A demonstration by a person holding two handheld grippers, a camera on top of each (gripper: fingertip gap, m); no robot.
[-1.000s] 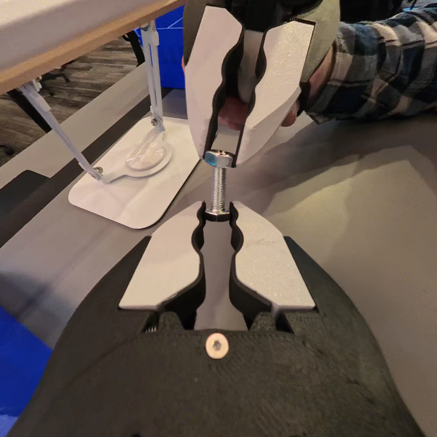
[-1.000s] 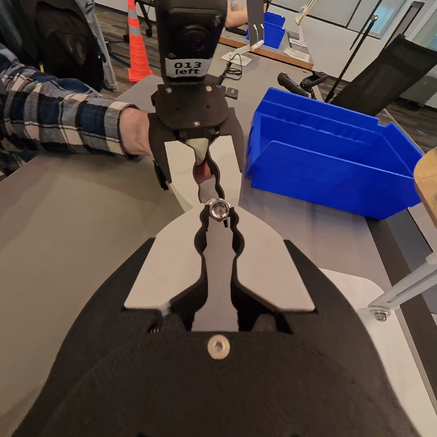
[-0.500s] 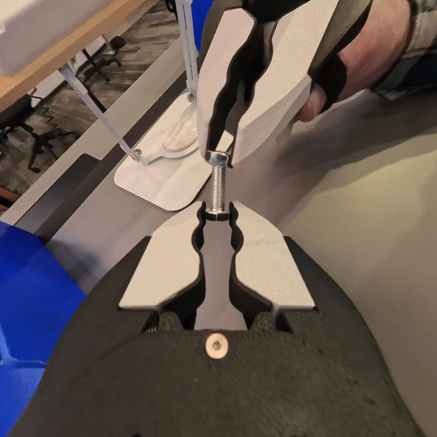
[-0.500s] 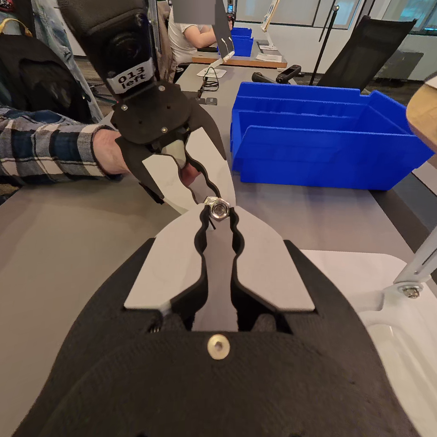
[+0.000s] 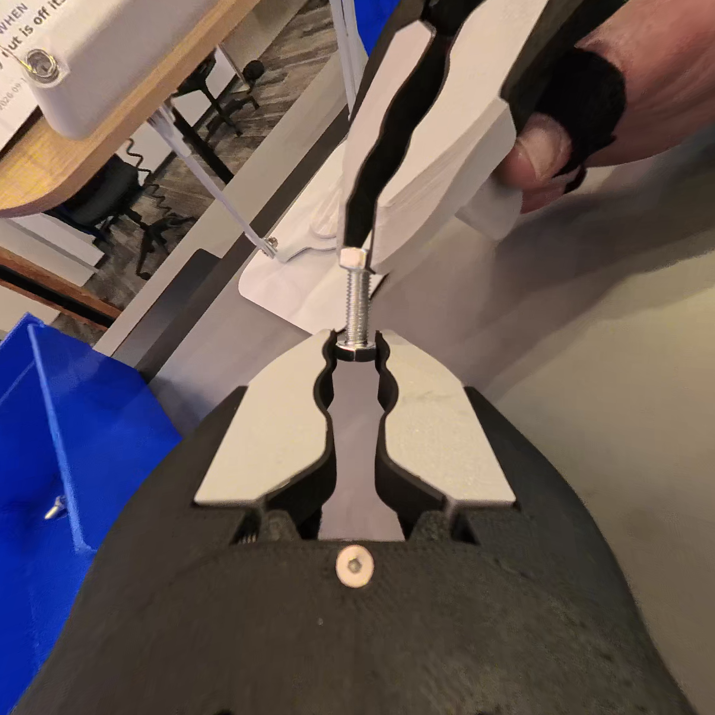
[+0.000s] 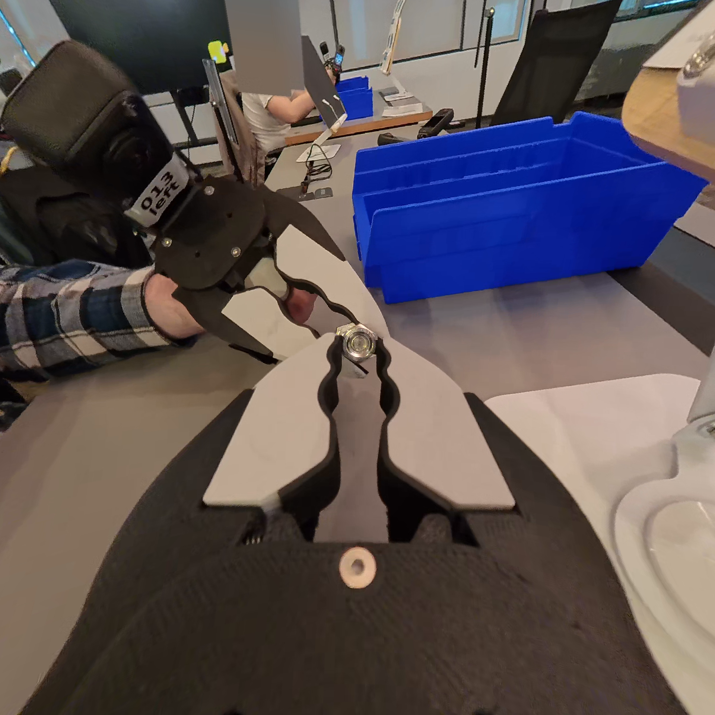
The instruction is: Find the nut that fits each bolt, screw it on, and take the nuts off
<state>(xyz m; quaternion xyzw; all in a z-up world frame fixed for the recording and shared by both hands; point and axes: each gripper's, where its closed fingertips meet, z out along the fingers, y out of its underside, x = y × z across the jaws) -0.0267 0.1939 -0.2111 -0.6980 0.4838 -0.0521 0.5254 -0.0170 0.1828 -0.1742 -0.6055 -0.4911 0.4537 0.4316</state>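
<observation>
The blue bin (image 6: 522, 228) stands on the grey table (image 6: 116, 445) beyond the grippers; what lies inside cannot be made out from the right wrist view, though the left wrist view shows a small screw (image 5: 54, 512) in a blue bin (perhaps the same one). Beside it rests a white stand base (image 6: 580, 445). The left gripper (image 5: 354, 350) is clamped narrowly on the hex nut (image 5: 354, 352), the right gripper (image 6: 358, 346) on the bolt (image 5: 358, 305) head.

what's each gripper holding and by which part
Left gripper clamps the nut by its flats; right gripper clamps the bolt by its hex head.
</observation>
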